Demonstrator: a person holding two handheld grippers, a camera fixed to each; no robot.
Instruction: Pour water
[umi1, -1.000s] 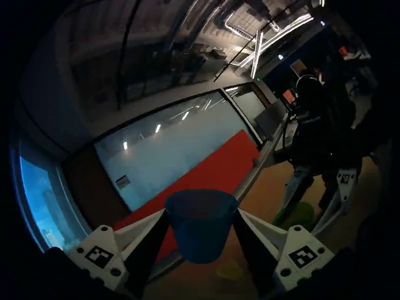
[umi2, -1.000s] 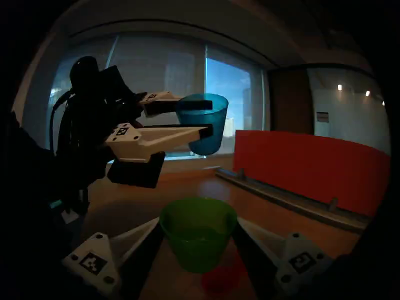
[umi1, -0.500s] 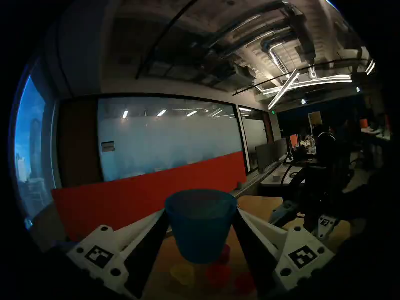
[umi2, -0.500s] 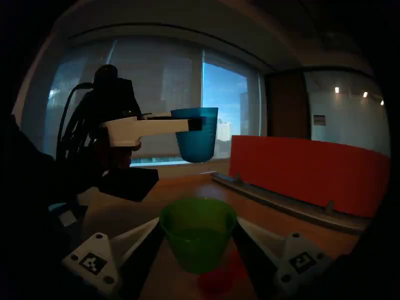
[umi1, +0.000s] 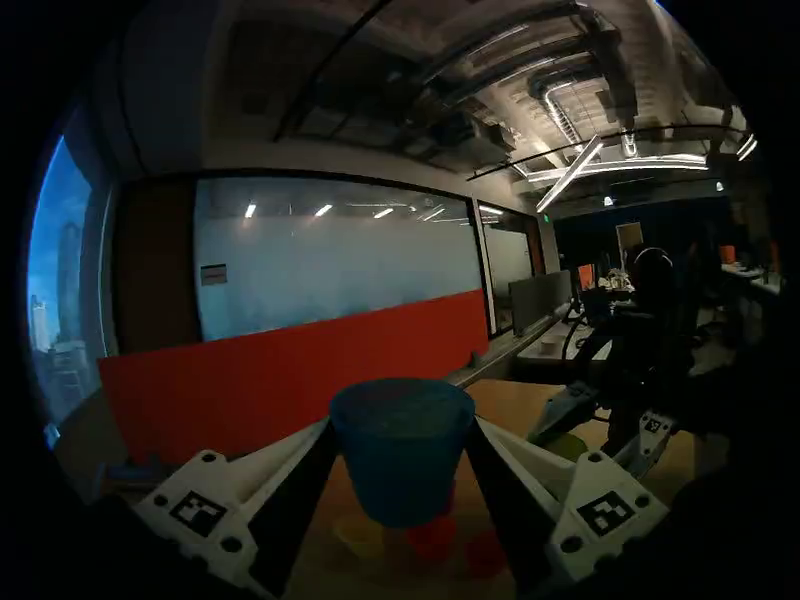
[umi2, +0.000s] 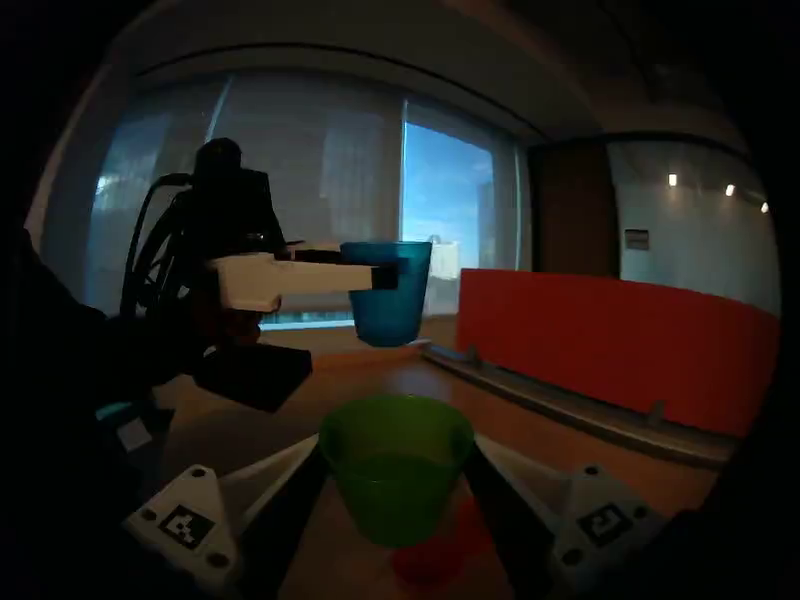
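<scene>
A blue cup (umi1: 402, 462) stands upright between the fingers of my left gripper (umi1: 402, 440), which is shut on it. In the right gripper view the same blue cup (umi2: 385, 292) hangs level above the table, held by the left gripper (umi2: 380, 268) and the person's dark hand. My right gripper (umi2: 397, 462) is shut on a green cup (umi2: 397, 480) with water in its lower part, held below and nearer than the blue one. In the left gripper view the right gripper (umi1: 603, 438) and the green cup (umi1: 568, 447) sit at the lower right.
A wooden table (umi2: 560, 440) lies below both cups. Small red (umi1: 432, 535) and yellow (umi1: 358, 533) cups stand on it under the blue cup. A red partition (umi2: 620, 340) runs along the table's far side. Windows lie behind the person.
The left gripper has turned from a tilt to level, bringing the blue cup upright, and has dropped a little. The right gripper and green cup have stayed put.
</scene>
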